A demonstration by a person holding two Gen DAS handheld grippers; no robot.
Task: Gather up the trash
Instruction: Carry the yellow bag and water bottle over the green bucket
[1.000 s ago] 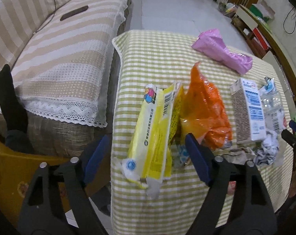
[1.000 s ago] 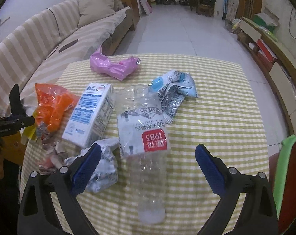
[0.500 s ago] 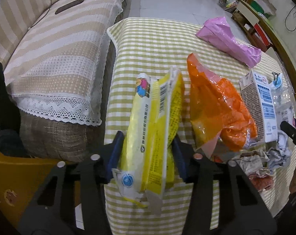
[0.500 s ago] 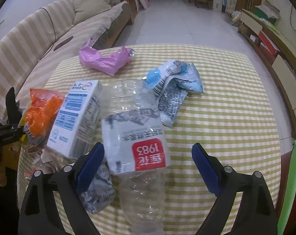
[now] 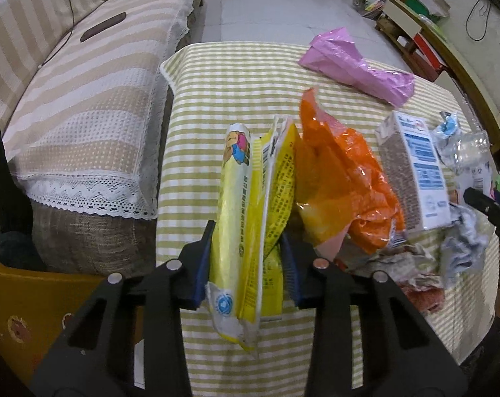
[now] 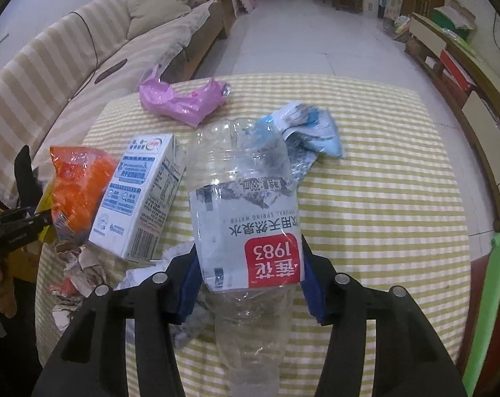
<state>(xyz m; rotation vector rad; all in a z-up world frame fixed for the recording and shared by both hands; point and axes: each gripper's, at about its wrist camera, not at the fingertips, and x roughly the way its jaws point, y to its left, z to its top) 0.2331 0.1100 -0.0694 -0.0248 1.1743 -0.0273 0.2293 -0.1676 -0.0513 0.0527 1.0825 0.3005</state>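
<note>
With both tools down over the checked tablecloth point(image 5: 236, 76), each has a piece of trash between its pads; left gripper point(image 5: 246, 264) has just been closing and is now clamped on the yellow snack wrapper point(image 5: 250, 218), pads pinching its lower third, top end sticking up and away; right gripper point(image 6: 250, 284) has just been closing too, blue pads now against both sides of the clear water bottle point(image 6: 246, 218) at the lower edge of its label, cap end toward the camera.

Handling notes: wrapper is thin film, near weightless, floppy; it will fold and swing on lift, slick surface could slip if grip is only on one layer; current hold across the bunched width looks fine. Bottle looks empty and already crumpled; light, but springy and slippery; walls give under the pads, so hold at the labelled waist where it is widest, not the tapered neck; squeeze too hard and it may pop sideways.

Rest of the pile sits between the two tools: orange plastic bag point(image 5: 342, 195) touching the wrapper's right side, milk carton point(image 6: 137, 198) just beside the bottle, crumpled paper point(image 6: 81, 271) at the near edge, blue-white wrapper point(image 6: 309, 132) behind the bottle, pink bag point(image 6: 180, 102) toward the far edge; no bin in view, can't tell where it all goes.
</note>
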